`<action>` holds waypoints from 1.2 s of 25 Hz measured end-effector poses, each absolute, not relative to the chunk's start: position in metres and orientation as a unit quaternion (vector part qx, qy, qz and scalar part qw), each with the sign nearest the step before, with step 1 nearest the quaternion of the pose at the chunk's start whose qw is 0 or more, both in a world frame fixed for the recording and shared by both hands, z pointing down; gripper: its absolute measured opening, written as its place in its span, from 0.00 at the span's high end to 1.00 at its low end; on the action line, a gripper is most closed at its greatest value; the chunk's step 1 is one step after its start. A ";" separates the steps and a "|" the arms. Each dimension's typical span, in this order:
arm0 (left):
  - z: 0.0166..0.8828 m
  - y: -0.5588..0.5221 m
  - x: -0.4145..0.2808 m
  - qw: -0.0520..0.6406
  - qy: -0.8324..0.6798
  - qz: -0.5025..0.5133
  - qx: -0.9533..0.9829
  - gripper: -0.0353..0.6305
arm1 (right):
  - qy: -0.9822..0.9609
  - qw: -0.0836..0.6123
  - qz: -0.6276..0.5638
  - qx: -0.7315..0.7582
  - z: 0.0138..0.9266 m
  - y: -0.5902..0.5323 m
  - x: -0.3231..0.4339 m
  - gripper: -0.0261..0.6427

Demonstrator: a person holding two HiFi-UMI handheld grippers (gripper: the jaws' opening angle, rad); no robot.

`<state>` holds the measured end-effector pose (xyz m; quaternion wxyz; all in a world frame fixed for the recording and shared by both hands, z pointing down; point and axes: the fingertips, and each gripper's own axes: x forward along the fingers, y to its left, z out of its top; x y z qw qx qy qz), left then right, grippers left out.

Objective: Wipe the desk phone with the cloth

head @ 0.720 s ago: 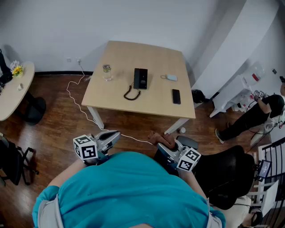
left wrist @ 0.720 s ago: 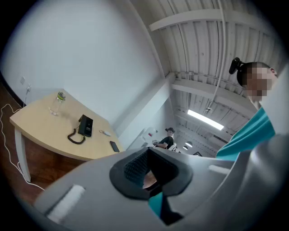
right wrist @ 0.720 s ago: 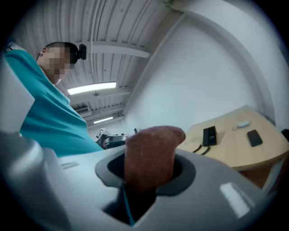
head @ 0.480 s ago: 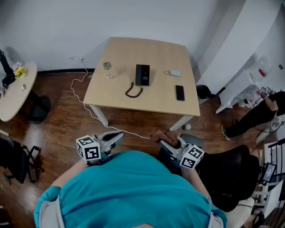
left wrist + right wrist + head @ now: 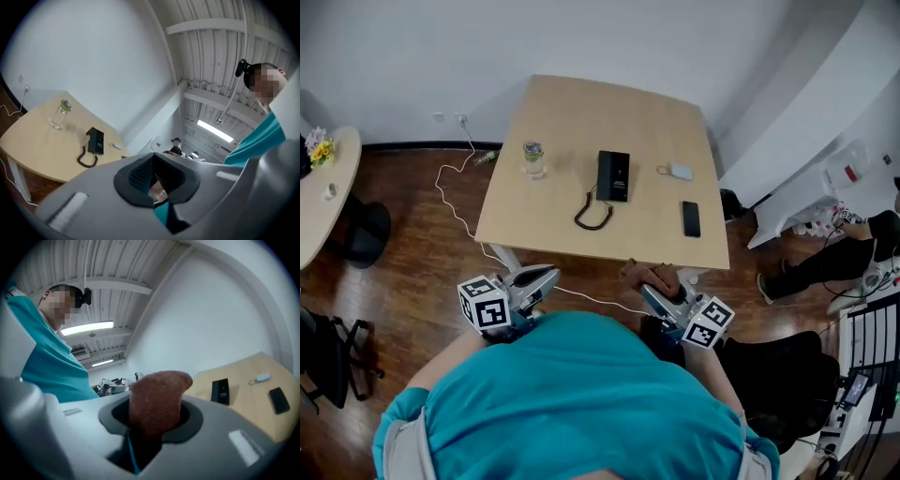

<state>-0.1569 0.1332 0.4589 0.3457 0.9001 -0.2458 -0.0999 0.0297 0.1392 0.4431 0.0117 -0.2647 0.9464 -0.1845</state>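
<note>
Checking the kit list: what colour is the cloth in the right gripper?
Reddish brown; the cloth shows best in the right gripper view.

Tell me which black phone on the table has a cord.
The central desk phone: a coiled cord loops from it. The flat mobile phone to its right has none.

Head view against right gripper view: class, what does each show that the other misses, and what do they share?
Only the head view: the clear bottle on the table, the white cable on the floor, the left hand-held gripper. Only the right gripper view: the lit ceiling strip light. Both: the desk phone, the black mobile, and the brown cloth clamped in the right hand-held gripper.
</note>
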 end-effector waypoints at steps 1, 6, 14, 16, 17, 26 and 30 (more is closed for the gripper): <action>0.456 0.117 -0.168 0.345 -0.241 -0.102 0.901 0.94 | 0.943 0.015 -0.187 -0.274 0.439 0.125 0.023 0.76; 0.459 0.053 -0.198 0.350 -0.216 -0.089 0.907 0.94 | 0.932 0.010 -0.191 -0.307 0.429 0.070 0.002 0.76; 0.480 -0.021 -0.155 0.352 -0.210 -0.062 0.910 0.94 | 0.927 0.011 -0.195 -0.321 0.444 0.005 0.046 0.76; 0.482 -0.042 -0.139 0.346 -0.225 -0.051 0.910 0.94 | 0.933 0.013 -0.190 -0.306 0.448 -0.018 0.064 0.76; 0.484 -0.054 -0.130 0.342 -0.235 -0.043 0.909 0.94 | 0.937 0.012 -0.185 -0.296 0.450 -0.030 0.073 0.76; 0.545 -0.152 -0.061 0.354 -0.308 0.052 0.882 0.82 | 0.959 0.016 -0.184 -0.213 0.457 -0.119 0.136 0.76; 0.601 -0.201 -0.063 0.375 -0.298 0.104 0.872 0.68 | 0.953 0.008 -0.197 -0.230 0.465 -0.133 0.137 0.76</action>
